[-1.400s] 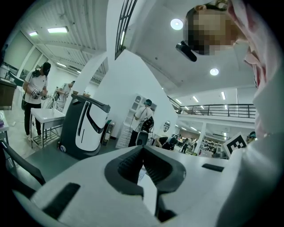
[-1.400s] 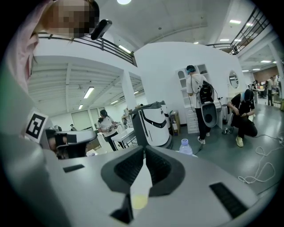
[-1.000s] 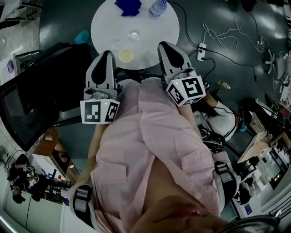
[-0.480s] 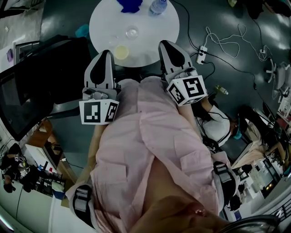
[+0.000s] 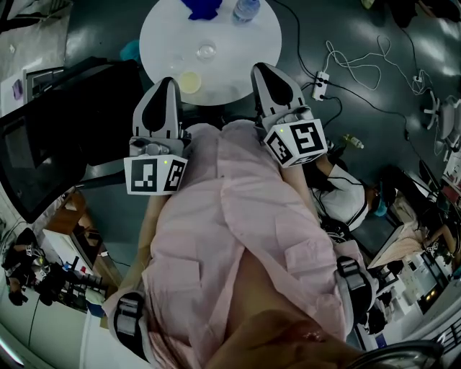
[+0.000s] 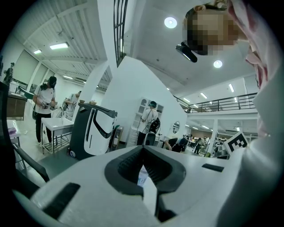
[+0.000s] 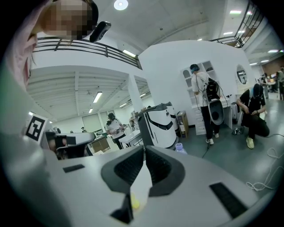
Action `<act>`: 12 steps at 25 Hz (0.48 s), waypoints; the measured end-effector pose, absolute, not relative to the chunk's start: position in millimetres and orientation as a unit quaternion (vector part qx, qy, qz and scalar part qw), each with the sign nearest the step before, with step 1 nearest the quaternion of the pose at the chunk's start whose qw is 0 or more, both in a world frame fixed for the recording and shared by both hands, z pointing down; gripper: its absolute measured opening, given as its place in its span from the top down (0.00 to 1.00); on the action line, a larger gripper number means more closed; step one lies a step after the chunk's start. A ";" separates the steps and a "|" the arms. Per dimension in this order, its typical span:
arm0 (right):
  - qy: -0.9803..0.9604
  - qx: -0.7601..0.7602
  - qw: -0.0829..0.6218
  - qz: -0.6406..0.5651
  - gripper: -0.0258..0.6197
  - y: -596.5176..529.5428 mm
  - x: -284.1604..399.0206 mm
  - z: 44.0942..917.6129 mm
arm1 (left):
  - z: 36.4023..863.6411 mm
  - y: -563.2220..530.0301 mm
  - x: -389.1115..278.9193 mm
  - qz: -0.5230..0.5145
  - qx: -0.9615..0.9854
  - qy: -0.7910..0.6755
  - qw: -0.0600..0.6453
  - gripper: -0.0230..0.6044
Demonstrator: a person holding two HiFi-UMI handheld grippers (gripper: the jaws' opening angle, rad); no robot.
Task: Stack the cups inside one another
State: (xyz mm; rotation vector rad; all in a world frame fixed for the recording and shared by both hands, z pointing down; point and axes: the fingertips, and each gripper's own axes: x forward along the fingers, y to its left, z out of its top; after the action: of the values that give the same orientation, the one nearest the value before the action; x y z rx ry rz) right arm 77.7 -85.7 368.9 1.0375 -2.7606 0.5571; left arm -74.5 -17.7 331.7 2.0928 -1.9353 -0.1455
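Yellow cup (image 5: 190, 81), clear cup (image 5: 207, 51) untouched on desk (image 5: 245, 54) — left gripper (image 5: 168, 85), right gripper (image 5: 259, 72) clenched empty, unmoved — stacking unstarted.

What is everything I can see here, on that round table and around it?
round table: one, white, top of the head view.
clear cup: one, see-through, middle of the table.
yellow cup: one, pale yellow, near the table's near edge, apart from the clear cup.
water bottle: one, clear, at the table's far edge.
blue thing: one, blue, left of the bottle; too unclear to name.
teal thing: one, off the table by its left rim.
power strip: one, white, on the floor to the right, with cables.
shirt: one, pink, on the person.
left tongs: one, grey and black, shut, empty.
right tongs: one, same colours, shut, empty.
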 end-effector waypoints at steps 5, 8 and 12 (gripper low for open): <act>-0.914 0.352 0.062 0.190 0.91 -86.0 79.8 368.1 | 333.3 -18.9 -73.8 -0.044 0.731 -0.666 0.145 0.94; -0.913 0.355 0.062 0.190 0.91 -86.0 77.9 366.7 | 333.8 -19.3 -76.4 -0.044 0.733 -0.663 0.147 0.94; -0.909 0.364 0.063 0.194 0.91 -86.5 72.8 366.6 | 333.0 -21.1 -84.2 -0.042 0.737 -0.658 0.148 0.94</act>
State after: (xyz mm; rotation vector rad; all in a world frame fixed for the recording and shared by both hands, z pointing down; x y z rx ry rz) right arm 72.8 -86.5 366.6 1.0995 -2.7449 0.5875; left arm -84.2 -21.1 333.0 2.1208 -1.8924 -0.1199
